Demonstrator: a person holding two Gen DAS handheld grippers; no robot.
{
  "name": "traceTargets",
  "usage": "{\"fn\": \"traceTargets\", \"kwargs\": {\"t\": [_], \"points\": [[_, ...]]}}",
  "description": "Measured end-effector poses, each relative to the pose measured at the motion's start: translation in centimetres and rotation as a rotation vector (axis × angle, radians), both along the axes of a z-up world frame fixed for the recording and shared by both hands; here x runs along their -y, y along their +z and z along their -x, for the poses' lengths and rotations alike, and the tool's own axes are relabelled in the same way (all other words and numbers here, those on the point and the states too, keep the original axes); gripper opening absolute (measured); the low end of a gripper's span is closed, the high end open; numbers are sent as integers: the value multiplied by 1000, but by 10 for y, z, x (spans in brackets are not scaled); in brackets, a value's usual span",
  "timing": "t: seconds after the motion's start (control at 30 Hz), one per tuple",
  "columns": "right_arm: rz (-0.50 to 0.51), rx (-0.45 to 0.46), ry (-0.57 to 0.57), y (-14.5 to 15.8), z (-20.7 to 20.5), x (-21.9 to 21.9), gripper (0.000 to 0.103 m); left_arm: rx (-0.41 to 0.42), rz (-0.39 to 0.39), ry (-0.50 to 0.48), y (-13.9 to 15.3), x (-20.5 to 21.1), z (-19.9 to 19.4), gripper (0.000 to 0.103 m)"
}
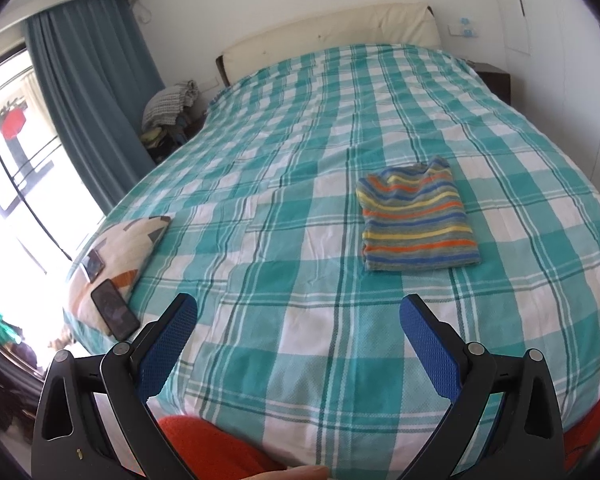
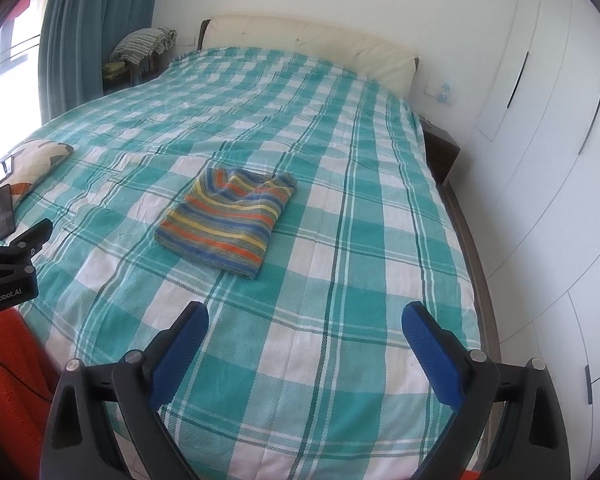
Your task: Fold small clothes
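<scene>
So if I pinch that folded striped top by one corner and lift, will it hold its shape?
Probably not. The striped top looks like soft knit in loose layers, so it would likely droop and unfold. It seems light, being small. On the checked bedspread, a push would likely bunch it rather than slide it.

Home bedroom: checked bed [image 1: 300,160], curtain [image 1: 88,80].

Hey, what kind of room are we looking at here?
Most likely a home bedroom: a large bed with a teal checked cover and cream padded headboard, white wardrobe doors along one side, and a folded striped garment lying on the bed.
</scene>
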State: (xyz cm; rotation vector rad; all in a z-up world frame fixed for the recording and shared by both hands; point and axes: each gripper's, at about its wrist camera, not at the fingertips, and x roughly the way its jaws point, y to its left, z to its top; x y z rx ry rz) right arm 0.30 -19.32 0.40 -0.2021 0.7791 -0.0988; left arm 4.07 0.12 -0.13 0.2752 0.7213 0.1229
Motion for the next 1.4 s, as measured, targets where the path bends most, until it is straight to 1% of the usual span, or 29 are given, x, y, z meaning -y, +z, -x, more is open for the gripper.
{"fn": "traceTargets", "kwargs": {"t": [0.07,0.13,0.23,0.33,0.43,0.5,0.57,0.6,0.77,0.97,1.4], "points": [[-6,-10,7,1,1,1,97,-16,14,-18,2,-2,2,102],[-22,-35,39,3,1,2,97,-28,47,-56,9,-5,5,103],[-16,-61,105,14,4,6,97,-13,81,-73,22,-10,14,103],[-13,-54,129,30,11,12,97,17,134,-97,37,-15,23,103],[-58,-42,133,47,20,17,97,46,148,-110,50,-14,32,103],[-75,-33,128,53,26,17,97,42,168,-119,56,-13,37,103],[-89,-27,125,56,33,15,97,18,194,-128,60,-13,43,103],[-96,-27,124,57,37,13,97,5,196,-124,60,-13,45,103],[-118,-15,108,58,56,6,97,-44,156,-98,54,-10,56,103],[-159,-36,93,52,60,5,97,-85,142,-89,47,-9,62,103],[-181,-48,100,49,63,-5,97,-101,126,-78,43,-9,62,103]]}}
